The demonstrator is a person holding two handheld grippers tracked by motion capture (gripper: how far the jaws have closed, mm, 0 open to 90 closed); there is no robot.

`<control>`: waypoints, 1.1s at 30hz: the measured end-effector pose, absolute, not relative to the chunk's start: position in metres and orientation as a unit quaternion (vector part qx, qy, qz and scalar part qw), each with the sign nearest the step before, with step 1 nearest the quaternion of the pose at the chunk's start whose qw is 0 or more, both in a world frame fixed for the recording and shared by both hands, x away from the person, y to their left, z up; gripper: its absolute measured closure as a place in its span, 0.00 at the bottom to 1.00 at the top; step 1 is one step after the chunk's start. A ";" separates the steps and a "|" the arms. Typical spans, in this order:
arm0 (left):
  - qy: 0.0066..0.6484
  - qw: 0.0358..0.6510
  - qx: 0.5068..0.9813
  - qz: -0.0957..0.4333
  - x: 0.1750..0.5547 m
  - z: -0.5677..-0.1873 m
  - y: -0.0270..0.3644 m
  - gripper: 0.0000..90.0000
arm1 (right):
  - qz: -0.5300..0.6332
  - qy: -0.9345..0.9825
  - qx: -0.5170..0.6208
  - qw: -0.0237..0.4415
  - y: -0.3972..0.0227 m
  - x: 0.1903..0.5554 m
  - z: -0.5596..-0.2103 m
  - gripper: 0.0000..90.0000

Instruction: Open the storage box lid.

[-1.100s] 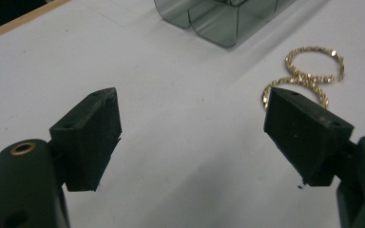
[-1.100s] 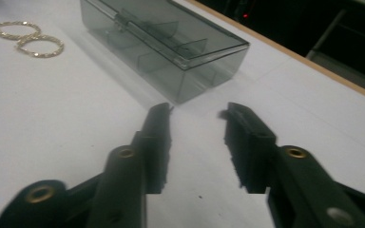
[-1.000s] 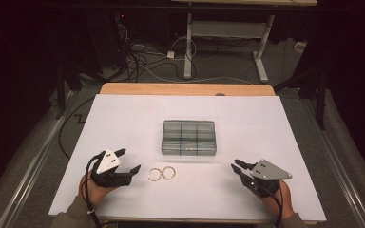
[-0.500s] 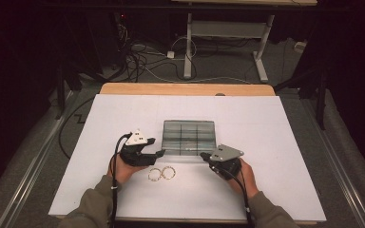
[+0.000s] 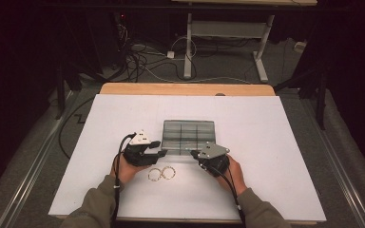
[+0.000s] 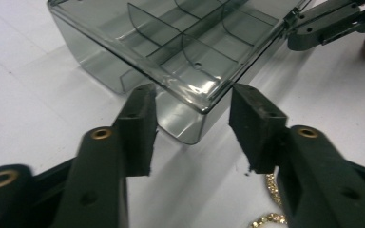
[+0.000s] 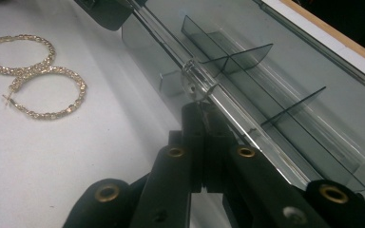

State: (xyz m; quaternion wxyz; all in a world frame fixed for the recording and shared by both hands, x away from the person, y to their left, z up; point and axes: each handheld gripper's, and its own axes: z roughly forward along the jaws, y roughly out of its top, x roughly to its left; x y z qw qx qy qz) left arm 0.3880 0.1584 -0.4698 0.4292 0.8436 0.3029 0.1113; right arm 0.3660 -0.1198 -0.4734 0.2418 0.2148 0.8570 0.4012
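Straddling the near left corner of the clear divided box (image 6: 180,57), my left gripper (image 5: 153,148) has its jaws just closing, pads not yet touching. Gold hoop earrings (image 5: 162,174) lie between my hands. My right gripper (image 5: 196,154) is pressed together at the box's front latch.

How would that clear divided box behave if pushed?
The clear box looks like thin hard plastic, so probably stiff and light. Its compartments look empty, so it would likely slide easily on the smooth white table. Flat and low, it seems unlikely to tip.

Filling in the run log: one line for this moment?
left gripper: closing around box corner, not touching | right gripper: shut at clasp | box: lid shut | hoop earrings: on table
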 end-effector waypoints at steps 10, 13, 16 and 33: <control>0.305 0.426 0.843 0.119 0.387 -0.469 0.157 0.59 | 0.400 0.854 0.218 0.251 -0.119 0.365 -0.474 1.00; 0.305 0.427 0.843 0.119 0.387 -0.469 0.157 0.59 | 0.400 0.855 0.216 0.251 -0.118 0.364 -0.474 1.00; 0.306 0.428 0.842 0.117 0.387 -0.469 0.158 0.60 | 0.402 0.853 0.217 0.252 -0.118 0.364 -0.474 1.00; 0.302 0.433 0.840 0.125 0.385 -0.467 0.158 0.66 | 0.414 0.844 0.218 0.263 -0.117 0.362 -0.472 1.00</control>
